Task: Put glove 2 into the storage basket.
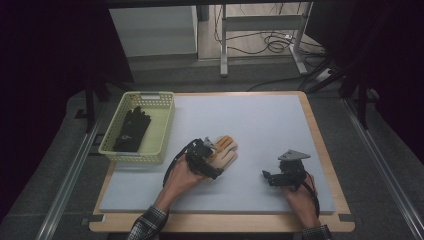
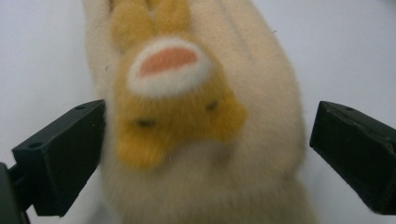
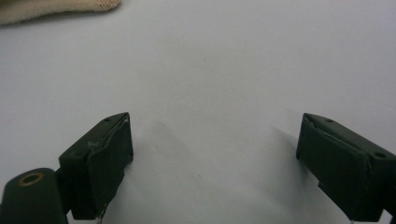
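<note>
A cream knitted glove [image 1: 227, 148] with a yellow animal face on its back lies flat on the pale mat. My left gripper [image 1: 213, 153] sits low over its cuff end. In the left gripper view the glove [image 2: 266, 88] lies between the two black jaws of that gripper [image 2: 208, 128], which is open; the left jaw is against the fabric and the right one stands apart. My right gripper [image 1: 268, 176] rests open over bare mat at the right front. The right gripper view shows nothing between the jaws of this gripper [image 3: 215, 137], and an edge of the glove [image 3: 46, 8] shows at top left.
A pale yellow basket [image 1: 166, 131] stands at the table's back left with a black glove [image 1: 131, 129] inside. The grey mat [image 1: 260, 120] covers most of the wooden table. Table legs and cables are beyond the far edge.
</note>
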Action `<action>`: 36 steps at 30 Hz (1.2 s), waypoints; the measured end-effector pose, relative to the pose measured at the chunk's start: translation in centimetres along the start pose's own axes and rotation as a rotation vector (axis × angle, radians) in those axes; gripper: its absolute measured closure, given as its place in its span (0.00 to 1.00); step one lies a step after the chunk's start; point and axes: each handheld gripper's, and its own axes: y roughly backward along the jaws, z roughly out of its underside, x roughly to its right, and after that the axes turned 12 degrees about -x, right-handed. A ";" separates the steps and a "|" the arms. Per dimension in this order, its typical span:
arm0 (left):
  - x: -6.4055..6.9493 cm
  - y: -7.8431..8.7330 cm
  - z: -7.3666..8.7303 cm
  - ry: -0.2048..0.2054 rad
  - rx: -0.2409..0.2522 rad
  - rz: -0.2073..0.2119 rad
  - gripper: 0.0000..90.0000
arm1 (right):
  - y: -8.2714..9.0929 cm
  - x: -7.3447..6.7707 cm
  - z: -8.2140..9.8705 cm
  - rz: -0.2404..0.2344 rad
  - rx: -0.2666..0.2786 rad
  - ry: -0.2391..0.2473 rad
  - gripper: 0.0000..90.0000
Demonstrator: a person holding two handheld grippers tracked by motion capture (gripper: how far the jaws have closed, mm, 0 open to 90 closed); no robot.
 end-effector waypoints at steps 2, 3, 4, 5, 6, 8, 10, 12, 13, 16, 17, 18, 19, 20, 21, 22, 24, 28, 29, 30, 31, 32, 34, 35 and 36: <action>0.0 -0.3 -0.3 -0.006 -0.011 -0.011 0.00 | 0.0 0.0 0.0 0.000 0.000 0.000 0.12; 0.0 -0.5 -0.4 -0.006 -0.015 -0.011 0.00 | 0.0 0.0 0.0 0.000 0.000 0.000 0.12; 0.1 -0.6 -0.6 -0.011 -0.022 -0.014 0.00 | 0.0 0.0 0.0 0.000 0.000 0.000 0.12; 0.1 -0.8 -0.7 -0.014 -0.026 -0.020 0.00 | 0.0 0.0 0.0 0.000 0.000 0.000 0.12; 0.2 -0.9 -0.8 -0.016 -0.031 -0.023 0.00 | 0.0 0.0 0.0 0.000 0.000 0.000 0.12; 0.5 -1.1 -0.9 -0.020 -0.037 -0.028 0.00 | 0.0 0.0 0.0 0.000 0.000 0.000 0.12; 0.8 -1.3 -0.9 -0.033 -0.049 -0.039 0.00 | 0.0 0.0 0.0 0.000 0.000 0.000 0.12; 1.0 -1.5 -0.9 -0.041 -0.061 -0.047 0.00 | 0.0 0.0 0.0 0.000 0.000 0.000 0.12; 1.1 -1.5 -0.9 -0.042 -0.061 -0.049 0.00 | 0.0 0.0 0.0 0.000 0.000 0.000 0.12; 1.1 -1.4 -0.9 -0.042 -0.066 -0.043 0.00 | 0.0 0.0 0.0 0.000 0.000 0.000 0.12; 1.0 -1.4 -0.9 -0.039 -0.067 -0.041 0.02 | 0.0 0.0 0.0 0.000 0.000 0.000 0.12; 1.0 -1.3 -0.9 -0.027 -0.067 -0.035 0.04 | 0.0 0.0 0.0 0.000 0.000 0.000 0.12; 0.8 -1.2 -0.9 -0.022 -0.067 -0.032 0.07 | 0.0 0.0 0.0 -0.001 0.000 0.000 0.12; 0.8 -1.1 -0.9 -0.018 -0.062 -0.032 0.11 | 0.0 0.0 0.0 0.000 0.000 0.000 0.12; 0.7 -1.0 -0.8 -0.019 -0.064 -0.032 0.15 | 0.0 0.0 0.0 0.000 0.000 0.000 0.12; 0.6 -1.0 -0.8 -0.020 -0.064 -0.032 0.17 | 0.0 0.0 0.0 0.000 0.000 0.000 0.12; 0.6 -0.9 -0.8 -0.020 -0.061 -0.032 0.21 | 0.0 0.0 0.0 0.000 0.000 0.000 0.12; 0.8 -0.6 -0.7 -0.024 -0.058 -0.030 0.37 | 0.0 0.0 0.0 0.000 0.000 0.000 0.12; 0.8 -0.5 -0.7 -0.029 -0.057 -0.031 0.41 | 0.0 0.0 0.0 0.001 0.000 0.000 0.12; 0.9 -0.5 -0.7 -0.029 -0.060 -0.032 0.43 | 0.0 0.0 0.0 0.001 0.000 0.001 0.12; 1.0 -0.4 -0.8 -0.026 -0.063 -0.032 0.47 | 0.0 0.0 0.0 0.001 0.000 0.001 0.12; 1.1 -0.4 -0.8 -0.025 -0.065 -0.032 0.48 | 0.0 0.0 0.0 0.001 0.000 0.001 0.12; 1.2 -0.3 -0.8 -0.024 -0.067 -0.034 0.53 | 0.0 0.0 0.0 0.001 0.000 0.001 0.12; 1.2 -0.3 -0.8 -0.023 -0.067 -0.035 0.54 | 0.0 0.0 0.0 0.001 0.000 0.001 0.12; 1.3 -0.3 -0.8 -0.022 -0.066 -0.034 0.55 | 0.0 0.0 0.0 0.001 0.000 0.001 0.12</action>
